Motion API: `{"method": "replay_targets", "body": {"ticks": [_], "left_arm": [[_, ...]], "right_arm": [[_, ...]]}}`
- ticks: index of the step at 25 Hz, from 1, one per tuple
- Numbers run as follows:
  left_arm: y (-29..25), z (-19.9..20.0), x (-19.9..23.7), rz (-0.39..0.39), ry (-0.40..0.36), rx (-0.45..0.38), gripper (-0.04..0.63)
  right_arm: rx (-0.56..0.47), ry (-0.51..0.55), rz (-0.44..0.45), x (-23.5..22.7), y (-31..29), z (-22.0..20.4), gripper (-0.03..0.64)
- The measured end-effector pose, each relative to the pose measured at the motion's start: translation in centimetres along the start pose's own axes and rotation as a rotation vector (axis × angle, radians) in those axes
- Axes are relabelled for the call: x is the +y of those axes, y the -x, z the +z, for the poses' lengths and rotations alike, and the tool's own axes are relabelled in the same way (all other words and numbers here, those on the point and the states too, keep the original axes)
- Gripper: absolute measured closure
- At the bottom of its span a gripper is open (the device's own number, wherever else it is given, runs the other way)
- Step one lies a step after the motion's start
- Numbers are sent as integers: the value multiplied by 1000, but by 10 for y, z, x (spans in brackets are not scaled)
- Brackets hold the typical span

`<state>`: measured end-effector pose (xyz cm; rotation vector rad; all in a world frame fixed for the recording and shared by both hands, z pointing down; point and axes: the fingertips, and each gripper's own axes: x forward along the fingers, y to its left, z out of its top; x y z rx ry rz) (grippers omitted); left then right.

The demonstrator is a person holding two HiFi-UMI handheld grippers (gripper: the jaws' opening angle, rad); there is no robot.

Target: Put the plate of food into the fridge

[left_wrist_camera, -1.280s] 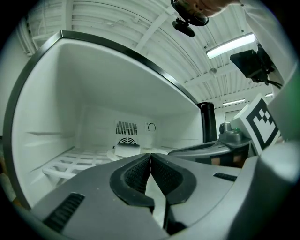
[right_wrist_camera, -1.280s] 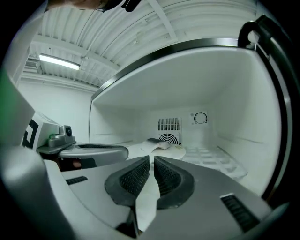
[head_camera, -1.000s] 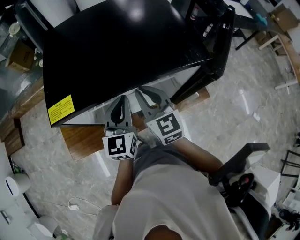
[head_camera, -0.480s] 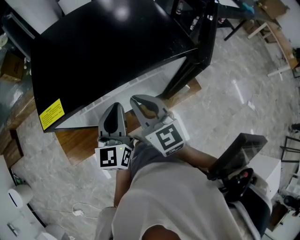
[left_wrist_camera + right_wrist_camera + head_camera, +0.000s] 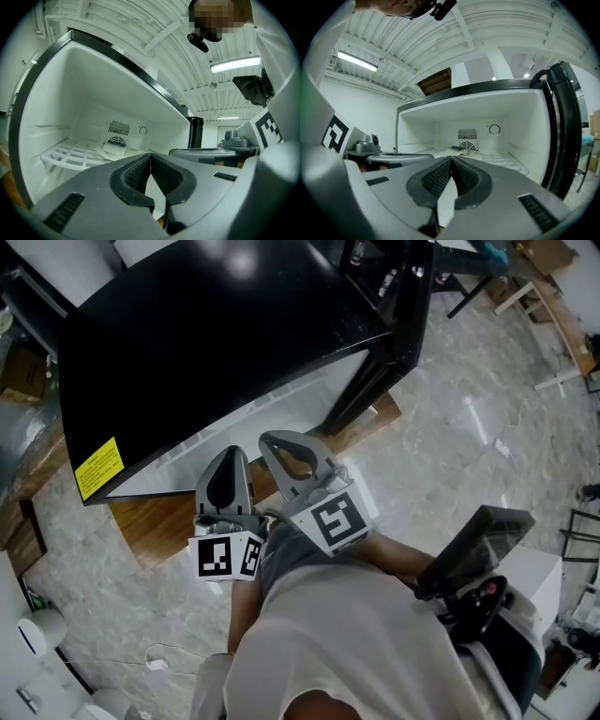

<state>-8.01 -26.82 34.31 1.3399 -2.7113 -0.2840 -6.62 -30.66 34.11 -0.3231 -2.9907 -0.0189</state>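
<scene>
The white plate of food [image 5: 111, 148] rests on the wire shelf [image 5: 70, 157] deep inside the open fridge, in front of the rear vent. It also shows as the plate [image 5: 461, 150] in the right gripper view. Both grippers hang side by side just outside the fridge opening, pointing into it. My left gripper [image 5: 150, 155] is shut with nothing in it, and so is the right gripper [image 5: 451, 159], whose jaws have just closed on nothing. From above, the left gripper [image 5: 232, 454] and right gripper [image 5: 270, 439] sit under the fridge's black top [image 5: 216, 343].
The fridge door [image 5: 408, 324] stands open at the right. A wooden platform [image 5: 164, 521] lies under the fridge on the marble floor. A black stand [image 5: 478, 540] is at my right, with boxes and furniture further back.
Both grippers have drawn back a little from the fridge opening toward me. In the last half second they have hardly moved.
</scene>
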Motion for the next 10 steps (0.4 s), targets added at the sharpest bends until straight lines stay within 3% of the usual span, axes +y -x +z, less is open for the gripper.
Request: {"method": "replay_targets", "body": {"ticks": [10], "left_arm": [[0,0,-5,-18,3,13,577]], "right_arm": [[-1,6,6,0,2,-2,598]]}}
